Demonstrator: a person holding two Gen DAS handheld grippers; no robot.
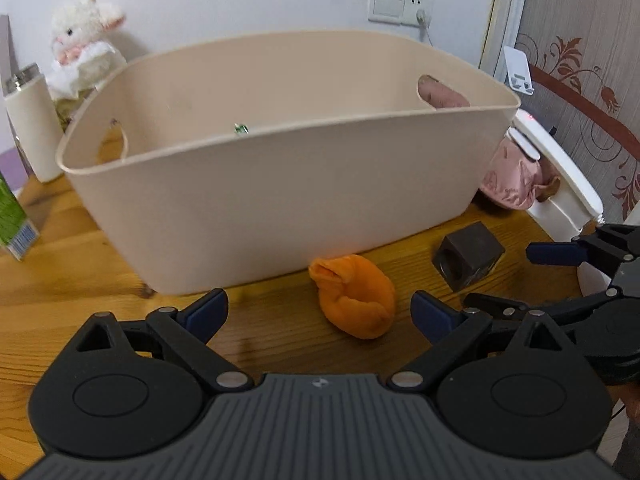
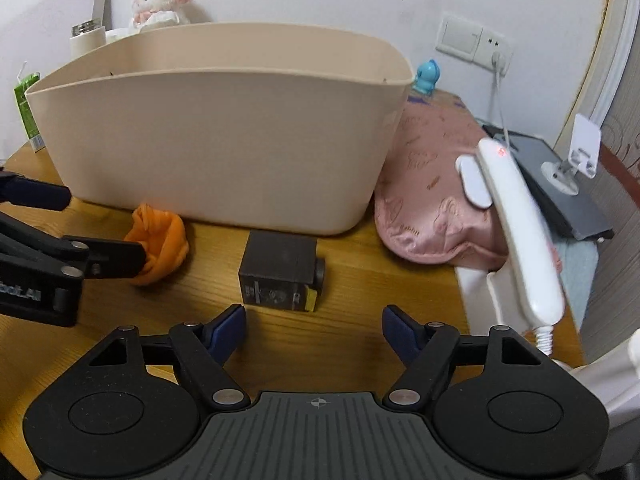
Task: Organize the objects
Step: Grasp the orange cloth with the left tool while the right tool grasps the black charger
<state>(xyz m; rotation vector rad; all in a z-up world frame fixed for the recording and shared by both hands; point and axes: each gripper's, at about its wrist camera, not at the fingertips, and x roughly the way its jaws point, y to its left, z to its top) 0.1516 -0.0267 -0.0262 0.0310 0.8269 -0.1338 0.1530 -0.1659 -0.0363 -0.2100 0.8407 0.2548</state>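
Both empty and spread wide, the left hand-held gripper [image 1: 320, 312] faces an orange cloth [image 1: 354, 296] and the right hand-held gripper [image 2: 314, 330] a dark block [image 2: 280, 276], both on the worktop [image 2: 360, 280] before the beige bin [image 2: 224, 136], apparently approaching to grasp; next, each must advance and close.

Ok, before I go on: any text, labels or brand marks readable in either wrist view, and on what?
"botAI": partial white lettering on the left gripper body, start cut off.
Dark cube: label print on its front, too small to read.
Green carton: print blurred, unreadable.
Beige bin: no text seen.
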